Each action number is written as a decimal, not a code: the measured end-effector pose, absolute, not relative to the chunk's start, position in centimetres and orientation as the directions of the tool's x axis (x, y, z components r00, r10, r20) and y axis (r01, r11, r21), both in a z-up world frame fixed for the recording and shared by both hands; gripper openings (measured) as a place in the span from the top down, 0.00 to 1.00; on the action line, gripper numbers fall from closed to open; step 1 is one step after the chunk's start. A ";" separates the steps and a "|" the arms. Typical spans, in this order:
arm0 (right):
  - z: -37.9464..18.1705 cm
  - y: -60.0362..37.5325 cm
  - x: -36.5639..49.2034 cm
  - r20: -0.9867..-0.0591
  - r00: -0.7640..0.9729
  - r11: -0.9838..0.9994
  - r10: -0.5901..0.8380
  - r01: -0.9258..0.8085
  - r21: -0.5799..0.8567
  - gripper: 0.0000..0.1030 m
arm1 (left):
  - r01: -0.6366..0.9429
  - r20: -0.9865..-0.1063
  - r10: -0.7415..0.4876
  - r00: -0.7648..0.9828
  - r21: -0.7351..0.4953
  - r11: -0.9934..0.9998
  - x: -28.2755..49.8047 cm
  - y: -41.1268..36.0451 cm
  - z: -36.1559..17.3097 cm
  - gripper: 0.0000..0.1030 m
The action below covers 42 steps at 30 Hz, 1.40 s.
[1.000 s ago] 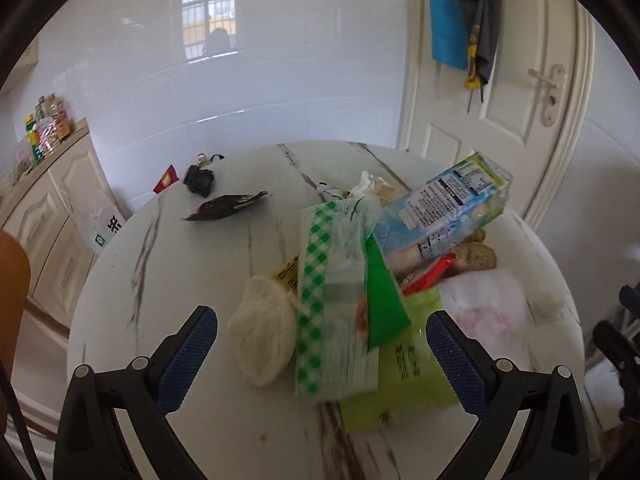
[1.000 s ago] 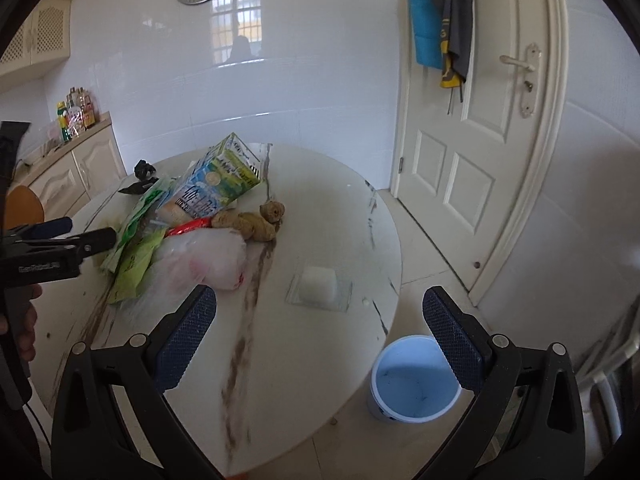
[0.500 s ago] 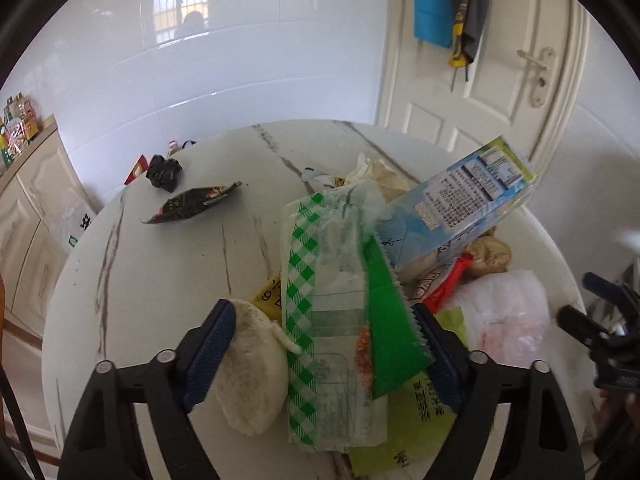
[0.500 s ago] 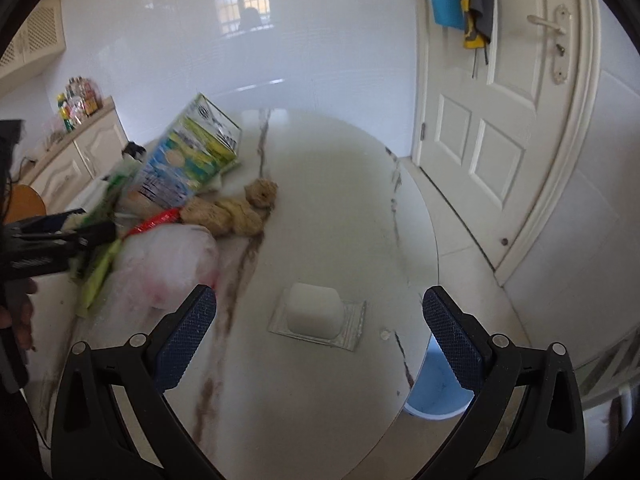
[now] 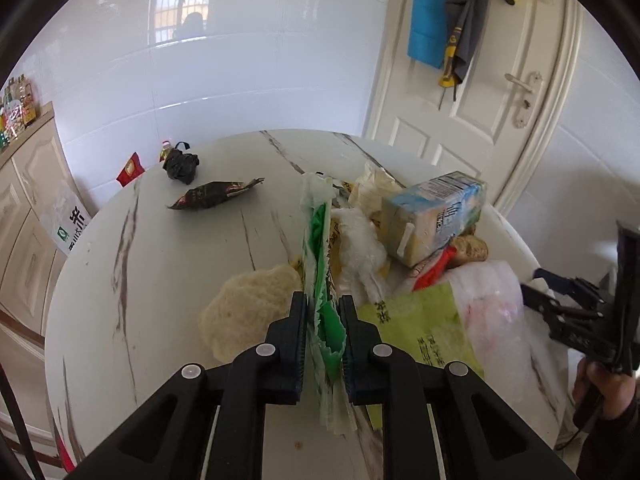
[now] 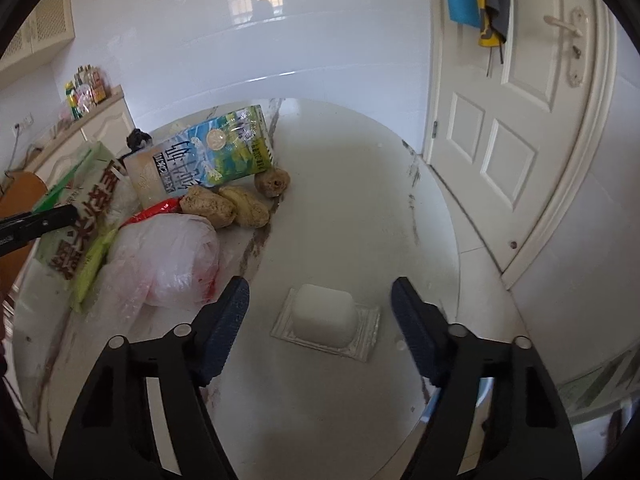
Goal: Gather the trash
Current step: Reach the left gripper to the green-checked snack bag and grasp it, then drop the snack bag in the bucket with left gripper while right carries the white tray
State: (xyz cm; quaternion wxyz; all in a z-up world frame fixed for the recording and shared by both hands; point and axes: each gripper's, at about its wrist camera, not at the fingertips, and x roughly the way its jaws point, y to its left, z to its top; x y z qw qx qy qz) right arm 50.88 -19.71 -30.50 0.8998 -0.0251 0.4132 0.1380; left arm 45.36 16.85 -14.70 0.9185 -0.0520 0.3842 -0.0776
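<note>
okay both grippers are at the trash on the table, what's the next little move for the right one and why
Probably finish closing the right gripper on the white plastic cup. Its jaws have just been closing, the cup sits between them, and neither pad touches it yet. The left gripper has already pinched the green wrapper, so the right side is the one left to grip.

We see our left gripper [image 5: 323,320] angled down, jaws just closed to a narrow gap — pinching a wrapper. Our right gripper [image 6: 320,312], also angled down, jaws half-closing, touching nothing.
</note>
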 end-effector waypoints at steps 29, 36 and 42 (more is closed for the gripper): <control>-25.2 -29.7 41.8 -0.620 0.725 0.952 0.302 -0.187 0.244 0.74 | 0.522 -0.583 -0.511 0.631 -0.169 0.836 33.5 -2.5 -9.2 0.89; -28.0 -39.4 42.0 -0.661 0.737 0.979 0.140 -0.005 0.202 0.74 | 0.585 -0.670 -0.487 0.560 -0.095 0.805 39.5 -14.8 -13.6 0.89; -34.1 -43.6 46.3 -0.720 0.676 0.963 0.157 0.058 0.264 0.74 | 0.573 -0.761 -0.380 0.526 -0.014 0.820 46.1 -19.7 -19.5 0.89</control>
